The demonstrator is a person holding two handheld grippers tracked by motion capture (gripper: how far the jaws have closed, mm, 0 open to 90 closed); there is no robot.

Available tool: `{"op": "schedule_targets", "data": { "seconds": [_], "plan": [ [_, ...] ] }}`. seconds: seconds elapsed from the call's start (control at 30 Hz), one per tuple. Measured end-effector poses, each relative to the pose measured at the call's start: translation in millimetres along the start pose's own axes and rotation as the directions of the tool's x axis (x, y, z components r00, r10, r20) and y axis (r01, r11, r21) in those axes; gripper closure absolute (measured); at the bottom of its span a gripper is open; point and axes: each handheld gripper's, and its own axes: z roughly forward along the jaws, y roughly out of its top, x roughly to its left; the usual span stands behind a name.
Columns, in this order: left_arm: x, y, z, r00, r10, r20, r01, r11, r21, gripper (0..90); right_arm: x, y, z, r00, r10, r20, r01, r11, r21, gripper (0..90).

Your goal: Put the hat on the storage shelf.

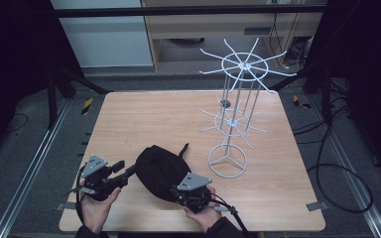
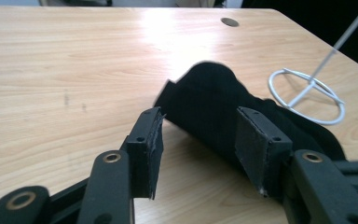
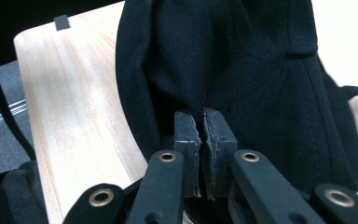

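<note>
Black cap (image 1: 159, 171) lies on the near part of the wooden tabletop (image 1: 144, 119), between our two hands, with a strap end sticking out from its far side. In the high view we see both our forearms come in from the bottom edge.

Our left hand (image 1: 98, 203) grips the left hand-held gripper (image 1: 125, 172) from below, palm turned up. The tool lies low and nearly level and points right toward the cap's left edge. In the left gripper view its jaws stand partly apart. One pad (image 2: 254, 142) lies in front of the black fabric, and we cannot tell whether it touches. The other pad sits over bare wood just beside the cap's edge. The pads do not press on the cap.

Our right hand (image 1: 202, 213) holds the right hand-held gripper (image 1: 174, 191) at the cap's near right side, pointing left and away from us into the fabric. In the right gripper view its two pads (image 3: 186, 135) are pressed together on a fold of the cap's black cloth, which rises from between them.

A white wire rack (image 1: 238, 104) with spoked rings stands upright on the right half of the tabletop. Its round base sits near the cap but apart from it.
</note>
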Motion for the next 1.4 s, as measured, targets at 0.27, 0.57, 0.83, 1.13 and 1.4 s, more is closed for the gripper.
{"op": "schedule_targets", "data": {
  "seconds": [0.27,0.57,0.83,1.13,1.4],
  "plan": [
    [5.7,0.4,2.7,0.9997,0.023,-0.009,-0.023,0.9997,-0.004,47.1,9.6,-0.7,10.3,0.9988,-0.025,-0.042,0.027,0.999,0.027,84.3],
    [12.9,-0.8,9.3,0.9984,0.054,-0.014,-0.054,0.9985,0.005,41.3,15.6,-1.2,14.7,0.9956,-0.016,-0.092,0.020,0.999,0.038,75.1],
    [17.4,0.9,19.3,0.9947,0.100,0.026,-0.100,0.9948,0.018,38.8,2.1,4.0,-9.2,0.9978,0.009,-0.065,-0.011,1.000,-0.022,67.4],
    [9.0,7.8,50.2,0.9667,0.232,0.108,-0.242,0.9661,0.090,38.2,-32.5,-9.6,-45.7,0.9957,0.060,0.071,-0.058,0.998,-0.033,61.6],
    [-2.7,7.7,67.7,0.9317,0.304,0.200,-0.333,0.9331,0.136,35.6,-56.6,-25.2,-73.0,0.9830,0.100,0.154,-0.098,0.995,-0.018,58.5]
  ]
}}
